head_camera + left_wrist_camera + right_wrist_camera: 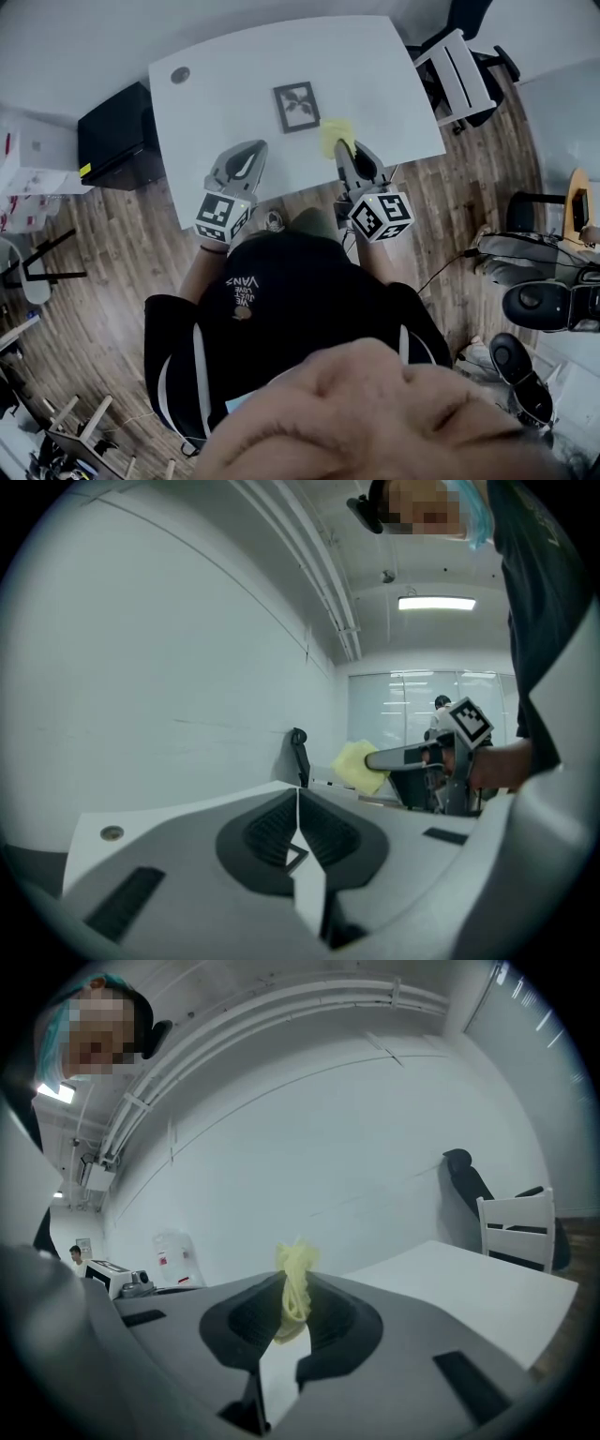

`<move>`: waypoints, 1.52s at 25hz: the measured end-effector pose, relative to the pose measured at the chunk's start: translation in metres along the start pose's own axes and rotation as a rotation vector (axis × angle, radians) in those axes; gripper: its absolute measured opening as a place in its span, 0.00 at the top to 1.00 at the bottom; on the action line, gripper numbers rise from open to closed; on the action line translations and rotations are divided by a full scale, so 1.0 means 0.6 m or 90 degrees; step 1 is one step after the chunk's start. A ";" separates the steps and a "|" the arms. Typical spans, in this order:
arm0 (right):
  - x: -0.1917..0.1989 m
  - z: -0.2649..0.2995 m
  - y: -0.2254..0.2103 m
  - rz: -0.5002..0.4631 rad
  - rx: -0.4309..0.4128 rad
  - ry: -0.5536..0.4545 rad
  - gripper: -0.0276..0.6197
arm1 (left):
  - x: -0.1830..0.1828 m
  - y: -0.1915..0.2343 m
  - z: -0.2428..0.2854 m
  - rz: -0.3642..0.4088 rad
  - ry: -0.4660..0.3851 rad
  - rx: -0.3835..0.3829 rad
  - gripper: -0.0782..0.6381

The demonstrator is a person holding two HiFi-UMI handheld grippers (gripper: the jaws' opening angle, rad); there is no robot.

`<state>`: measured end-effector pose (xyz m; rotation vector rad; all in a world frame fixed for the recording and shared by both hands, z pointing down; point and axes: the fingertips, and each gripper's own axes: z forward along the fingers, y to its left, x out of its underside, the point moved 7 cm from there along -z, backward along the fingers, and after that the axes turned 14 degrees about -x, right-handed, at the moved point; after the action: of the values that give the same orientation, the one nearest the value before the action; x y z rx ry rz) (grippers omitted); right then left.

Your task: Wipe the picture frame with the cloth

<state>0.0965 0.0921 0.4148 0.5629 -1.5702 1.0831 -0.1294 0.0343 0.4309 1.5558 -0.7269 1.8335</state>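
On the white table (225, 84), toward its middle, the picture frame (296, 106) sits with its dark border and pictured face turned toward the person. It looks close to square, so no long axis stands out, and its edges sit slightly askew to the table's near edge. From the left gripper view it shows as a thin dark edge rising from the tabletop, which suggests it stands propped rather than lying flat.

The right gripper (342, 150) pinches the yellow cloth (335, 134) between its jaws, just beside the frame's lower right corner but apart from it. The left gripper (253, 150) hovers near the frame's other side, jaws pressed together on nothing.

The step in hand looks like the approach: cloth gripped, wiping not yet begun. The next move likely calls for bringing the cloth onto the frame's face, with the left gripper perhaps steadying the frame against tipping.
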 end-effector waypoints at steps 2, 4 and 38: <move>0.001 0.007 -0.002 0.002 0.005 0.002 0.88 | 0.003 0.007 0.008 -0.005 0.003 0.001 0.87; 0.002 0.014 -0.006 0.004 0.009 0.006 0.88 | 0.005 0.011 0.016 -0.012 0.005 0.006 0.87; -0.040 0.169 -0.152 0.014 -0.064 0.039 0.88 | -0.022 0.058 0.161 -0.022 0.010 -0.077 0.87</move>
<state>0.1266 -0.0429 0.4249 0.4418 -1.5717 1.0232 -0.0919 -0.0622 0.4321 1.4657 -0.7833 1.7418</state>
